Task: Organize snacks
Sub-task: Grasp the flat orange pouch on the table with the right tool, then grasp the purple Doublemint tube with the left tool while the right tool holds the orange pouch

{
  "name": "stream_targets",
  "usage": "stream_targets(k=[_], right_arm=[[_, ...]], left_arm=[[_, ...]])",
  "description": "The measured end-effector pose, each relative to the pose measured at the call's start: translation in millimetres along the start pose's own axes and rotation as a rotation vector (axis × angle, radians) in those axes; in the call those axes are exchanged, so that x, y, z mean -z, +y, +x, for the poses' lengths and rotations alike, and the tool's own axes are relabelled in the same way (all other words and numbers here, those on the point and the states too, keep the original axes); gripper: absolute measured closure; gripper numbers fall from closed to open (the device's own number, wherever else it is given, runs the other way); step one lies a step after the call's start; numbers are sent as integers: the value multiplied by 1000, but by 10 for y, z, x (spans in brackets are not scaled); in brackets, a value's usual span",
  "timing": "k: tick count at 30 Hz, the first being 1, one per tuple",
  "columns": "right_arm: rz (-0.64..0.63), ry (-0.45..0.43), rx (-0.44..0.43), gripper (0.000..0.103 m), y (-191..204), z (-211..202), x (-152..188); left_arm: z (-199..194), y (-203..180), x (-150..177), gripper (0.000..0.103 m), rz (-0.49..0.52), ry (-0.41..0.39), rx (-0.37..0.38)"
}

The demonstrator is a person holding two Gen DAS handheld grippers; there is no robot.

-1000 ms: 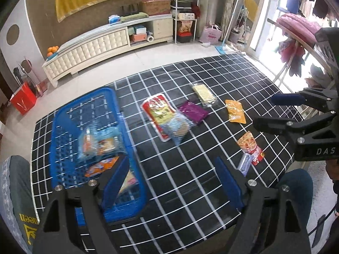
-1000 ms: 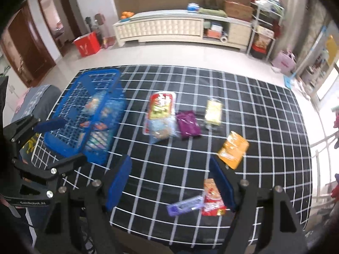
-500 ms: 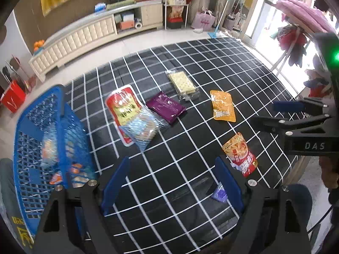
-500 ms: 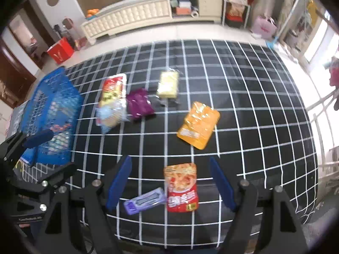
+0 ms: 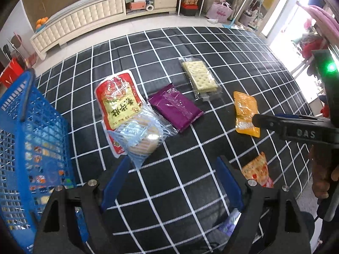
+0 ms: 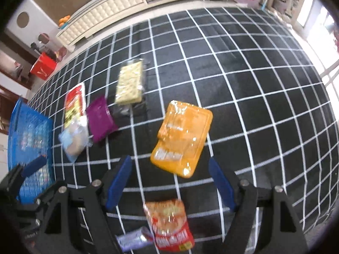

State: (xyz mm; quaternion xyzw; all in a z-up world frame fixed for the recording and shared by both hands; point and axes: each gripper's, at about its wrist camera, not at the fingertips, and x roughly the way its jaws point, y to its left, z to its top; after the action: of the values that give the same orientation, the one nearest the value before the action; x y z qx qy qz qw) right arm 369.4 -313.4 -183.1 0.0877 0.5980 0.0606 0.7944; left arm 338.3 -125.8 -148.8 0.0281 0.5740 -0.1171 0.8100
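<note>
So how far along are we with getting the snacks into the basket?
Partly done: several packets already sit in the blue basket. Nothing is in hand; left gripper and right gripper are both open. Seven remain on the mat, including the orange pouch and purple packet.

Bare checked mat (image 6: 254, 84) lies open right of the orange packet (image 6: 182, 135); blue basket (image 5: 25, 148) blocks the left.

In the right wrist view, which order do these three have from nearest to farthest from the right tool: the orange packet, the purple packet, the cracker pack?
From the right tool:
1. Orange packet, just ahead of the tool, between its open fingers' lines.
2. Purple packet, farther ahead, to the left.
3. Cracker pack, farthest, beyond the purple packet.
</note>
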Motion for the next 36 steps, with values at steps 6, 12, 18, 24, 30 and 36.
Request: stream_targets(k=[6,12,18,24,30,36], right_arm=[[41,31,27,25,-36,295,-161],[-22,20,92,41,87,349,-178],[-116,10,139,72,291,323,-62],[-123,27,79,102,310,224,66],[-94,2,44,102,133,26,211],[-94,-7,78,84,100,-78,212]], left_arm=[[129,6,-92,21,-11,5,7],[195,13,-119,21,-8,9,-13],[221,46,-89,21,-29,18,-10],[66,17,12,21,-22,6,-5],[-159,-26,103,21,-16,-24,-4],[-262,-43,144,21,-15,-37,-18]])
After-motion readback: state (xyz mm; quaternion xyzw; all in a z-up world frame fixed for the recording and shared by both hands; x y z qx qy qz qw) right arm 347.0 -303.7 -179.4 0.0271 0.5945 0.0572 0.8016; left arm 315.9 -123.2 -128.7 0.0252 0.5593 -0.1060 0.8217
